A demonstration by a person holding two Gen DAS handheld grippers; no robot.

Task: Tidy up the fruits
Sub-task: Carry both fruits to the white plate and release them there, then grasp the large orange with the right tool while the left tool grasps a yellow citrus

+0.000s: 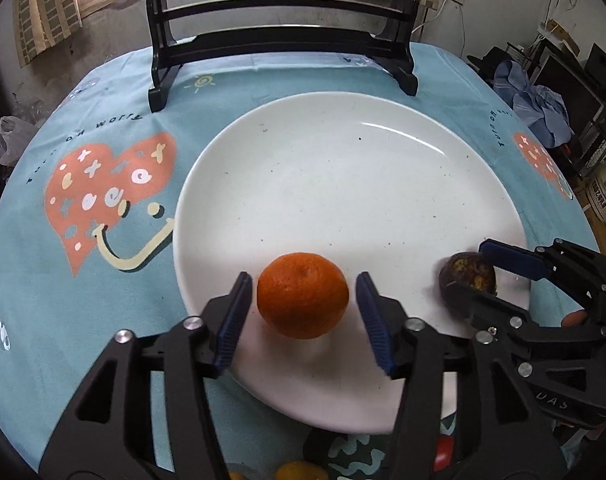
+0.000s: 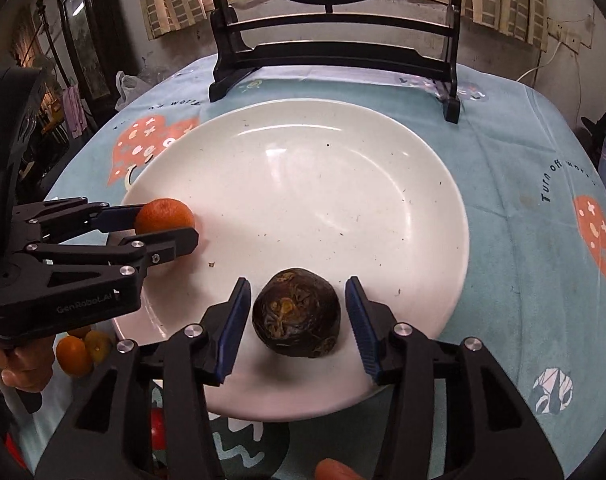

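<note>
A large white plate [image 1: 343,152] lies on a blue patterned tablecloth; it also shows in the right wrist view [image 2: 303,168]. An orange [image 1: 303,295] rests on the plate's near left part, between the open jaws of my left gripper [image 1: 303,312], with small gaps on both sides. A dark brown wrinkled fruit [image 2: 296,318] rests on the plate's near part between the open jaws of my right gripper [image 2: 297,320]. The left wrist view shows the brown fruit [image 1: 467,276] and right gripper [image 1: 479,272]; the right wrist view shows the orange [image 2: 165,216] and left gripper [image 2: 163,224].
A black wooden stand [image 1: 283,44] holding a round panel stands at the table's far side. Small oranges [image 2: 81,350] and a red fruit [image 2: 157,428] lie on the cloth near the plate's front edge. Clutter and clothes [image 1: 539,100] stand beyond the table at right.
</note>
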